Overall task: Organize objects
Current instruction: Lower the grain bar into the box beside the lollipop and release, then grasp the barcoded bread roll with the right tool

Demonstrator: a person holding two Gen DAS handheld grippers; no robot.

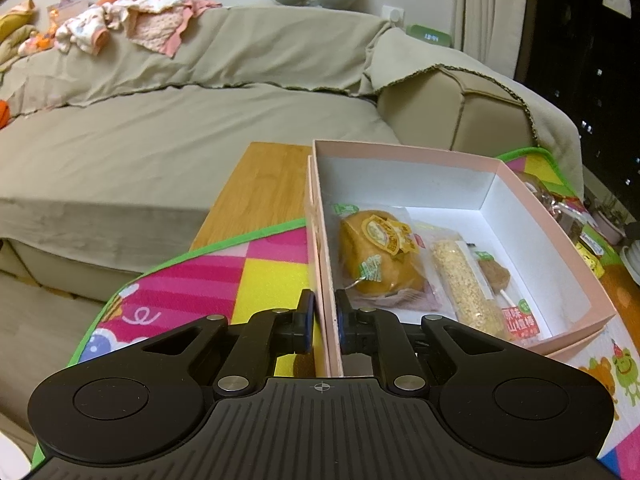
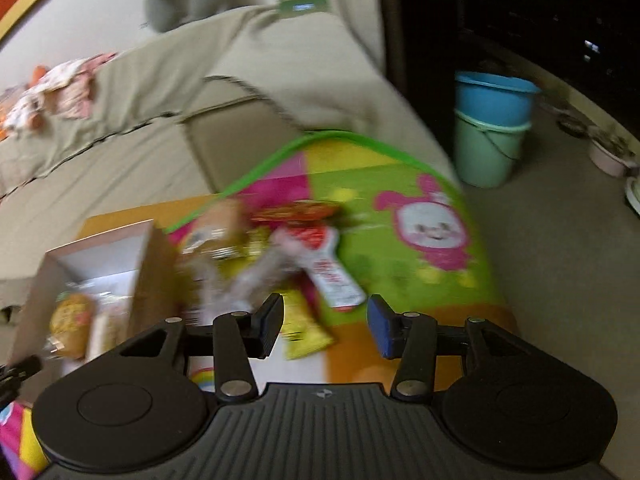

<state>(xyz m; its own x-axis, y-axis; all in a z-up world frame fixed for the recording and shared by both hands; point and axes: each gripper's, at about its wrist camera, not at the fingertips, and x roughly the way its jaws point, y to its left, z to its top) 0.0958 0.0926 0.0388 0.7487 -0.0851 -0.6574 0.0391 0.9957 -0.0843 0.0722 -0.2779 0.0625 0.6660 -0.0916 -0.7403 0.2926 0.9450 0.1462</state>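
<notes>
Pink box (image 1: 400, 168) sits open on the colourful play mat (image 1: 224, 272), its far end over a wooden tabletop (image 1: 264, 188) beside the sofa (image 1: 180, 120). The left gripper (image 1: 325, 322) has its fingers pinched together on the box's near left wall, one pad outside, one inside. Inside the box lie a wrapped bun (image 1: 376, 256), a grain bar (image 1: 460, 284) and a hawthorn stick packet (image 1: 516, 316), bunched toward the near end; the far half of its floor is bare. The right gripper (image 2: 325, 328) hovers with fingers wide apart over a blurred heap of snack packets (image 2: 280, 256) just right of the box (image 2: 100, 256). Beyond that heap, the mat (image 2: 420, 220) lies open up to its green edge.
</notes>
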